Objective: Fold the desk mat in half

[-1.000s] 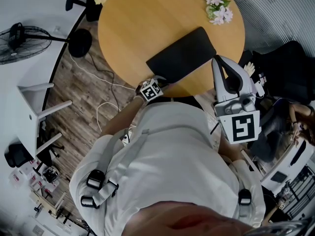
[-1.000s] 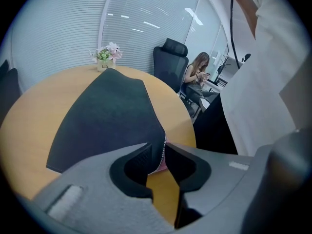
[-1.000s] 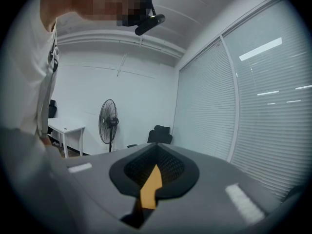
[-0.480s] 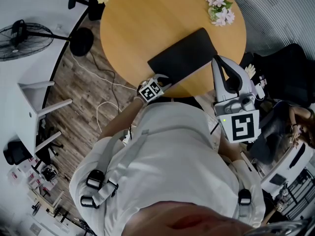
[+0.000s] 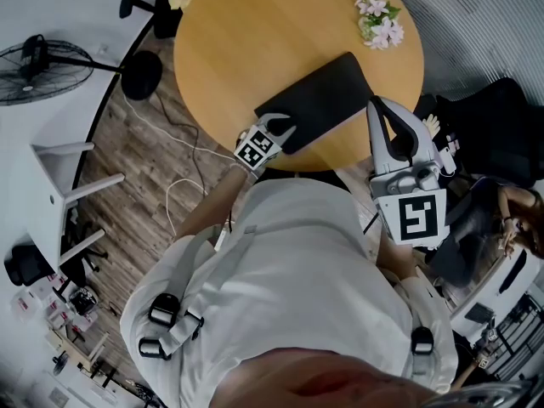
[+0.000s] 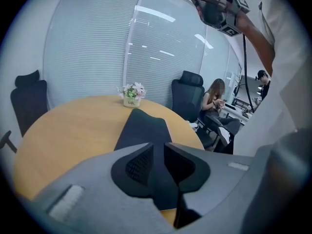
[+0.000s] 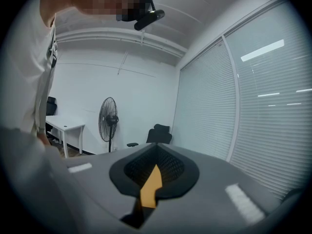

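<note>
Nearest in the head view, the person's white shirt (image 5: 289, 262) fills the bottom and hides most of both arms.

The left gripper (image 5: 279, 128) is at the near edge of the round wooden table (image 5: 246, 49). Its tips are over the near-left corner of the black desk mat (image 5: 323, 96). The gripper covers that corner, so contact can't be read from above. In the left gripper view the left gripper (image 6: 158, 147) has its jaws a narrow gap apart and closing. The dark desk mat (image 6: 141, 128) shows through the gap. The pads aren't seen pressing on it, so nothing is grasped. The jaw bodies cut off the mat's near end.

The right gripper (image 5: 375, 105) is at the table's near-right rim, tips just beside the mat's right corner. Touching or above it, can't tell. In the right gripper view the right gripper (image 7: 156, 147) is clenched and empty, tips meeting. Only an orange sliver of table (image 7: 148, 189) shows below the tips, and the mat is out of this view.

The mat lies flat and unfolded, diagonal on the near-right part of the table. Its far end points toward the flowers (image 5: 378, 19) but stays apart from them. From the left gripper view the flowers (image 6: 131, 92) sit past the mat's far end in a small pot with tiny, unreadable print.

Farther off, an office chair (image 6: 190, 94) partly hides a seated person (image 6: 214, 99). A standing fan (image 7: 108, 118) is by the white wall, blurry.
</note>
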The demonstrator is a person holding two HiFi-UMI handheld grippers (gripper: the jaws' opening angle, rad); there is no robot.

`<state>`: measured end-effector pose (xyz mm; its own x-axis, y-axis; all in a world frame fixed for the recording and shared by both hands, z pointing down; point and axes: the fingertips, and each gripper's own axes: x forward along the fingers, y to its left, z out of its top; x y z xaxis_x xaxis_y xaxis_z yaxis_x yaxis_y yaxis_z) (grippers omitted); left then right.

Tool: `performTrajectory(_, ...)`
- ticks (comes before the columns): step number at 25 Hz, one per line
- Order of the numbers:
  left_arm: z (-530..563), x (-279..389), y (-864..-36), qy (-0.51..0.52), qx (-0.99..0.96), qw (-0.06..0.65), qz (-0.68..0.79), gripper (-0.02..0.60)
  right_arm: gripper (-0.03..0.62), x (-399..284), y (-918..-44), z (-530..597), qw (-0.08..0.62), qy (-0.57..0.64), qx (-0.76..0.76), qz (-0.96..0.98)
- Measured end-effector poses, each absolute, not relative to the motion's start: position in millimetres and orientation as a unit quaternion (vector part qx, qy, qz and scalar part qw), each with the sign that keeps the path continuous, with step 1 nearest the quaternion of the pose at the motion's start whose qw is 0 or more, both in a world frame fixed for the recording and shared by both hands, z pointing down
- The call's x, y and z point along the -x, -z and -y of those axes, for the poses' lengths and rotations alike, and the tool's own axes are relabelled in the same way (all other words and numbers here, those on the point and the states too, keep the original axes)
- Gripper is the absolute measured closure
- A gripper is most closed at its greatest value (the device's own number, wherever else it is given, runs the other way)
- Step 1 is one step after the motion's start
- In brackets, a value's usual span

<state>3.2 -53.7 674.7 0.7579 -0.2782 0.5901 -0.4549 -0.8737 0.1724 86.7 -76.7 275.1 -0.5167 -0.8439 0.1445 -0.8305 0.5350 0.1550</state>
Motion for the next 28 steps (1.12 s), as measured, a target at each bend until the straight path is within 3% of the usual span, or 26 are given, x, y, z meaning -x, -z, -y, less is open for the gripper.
performTrajectory(28,130,28,-399,-0.065,-0.921,0.058,0.379,0.577,0.589,-87,-280,88,0.110,0.034,-0.473,0.874)
